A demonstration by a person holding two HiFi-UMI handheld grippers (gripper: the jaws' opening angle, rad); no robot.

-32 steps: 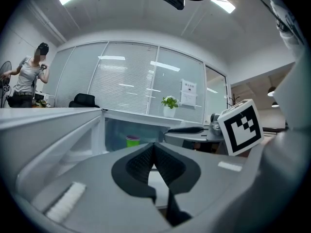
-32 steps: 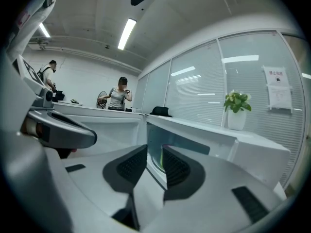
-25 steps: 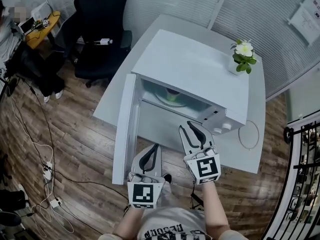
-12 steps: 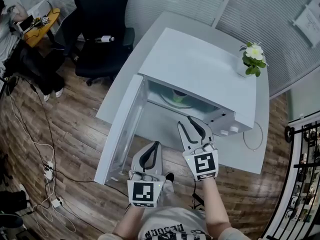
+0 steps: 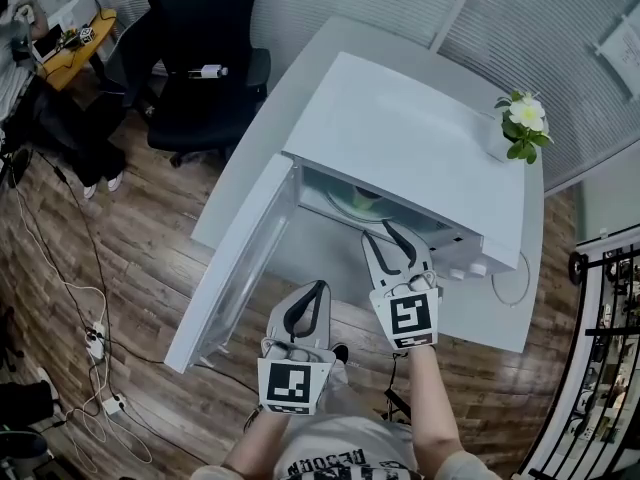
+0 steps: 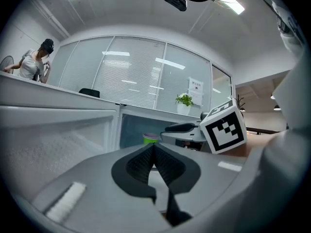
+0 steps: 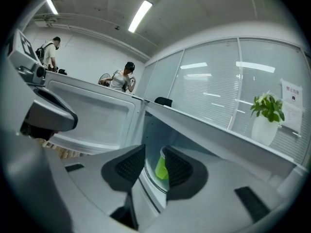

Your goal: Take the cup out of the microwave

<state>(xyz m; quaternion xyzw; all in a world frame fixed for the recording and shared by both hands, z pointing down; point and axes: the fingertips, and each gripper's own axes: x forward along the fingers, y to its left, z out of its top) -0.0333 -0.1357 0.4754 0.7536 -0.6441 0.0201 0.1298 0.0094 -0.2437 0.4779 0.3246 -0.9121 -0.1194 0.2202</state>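
Note:
The white microwave [image 5: 410, 138] stands on a white table [image 5: 262, 143] with its door [image 5: 235, 268] swung wide open to the left. A green cup [image 5: 366, 206] stands upright on the turntable inside; it also shows deep in the cavity as the cup [image 7: 161, 168] and the cup [image 6: 150, 138]. My right gripper [image 5: 386, 233] is at the mouth of the cavity. Its jaws have just been opening and hold nothing, and the cup is still well ahead of them. My left gripper [image 5: 316, 288] hangs back before the door, its fingertips [image 6: 154, 146] meeting and empty.
A potted plant [image 5: 520, 128] sits on the microwave's far right corner. The control knobs [image 5: 465, 268] are to the right of my right gripper. A black office chair [image 5: 200, 38] stands behind the table. Cables and a power strip [image 5: 95, 343] lie on the wooden floor at left.
The microwave door has swung further open to the left. My right gripper has moved forward to the cavity's mouth and its jaws have spread. The left gripper shifted a little.

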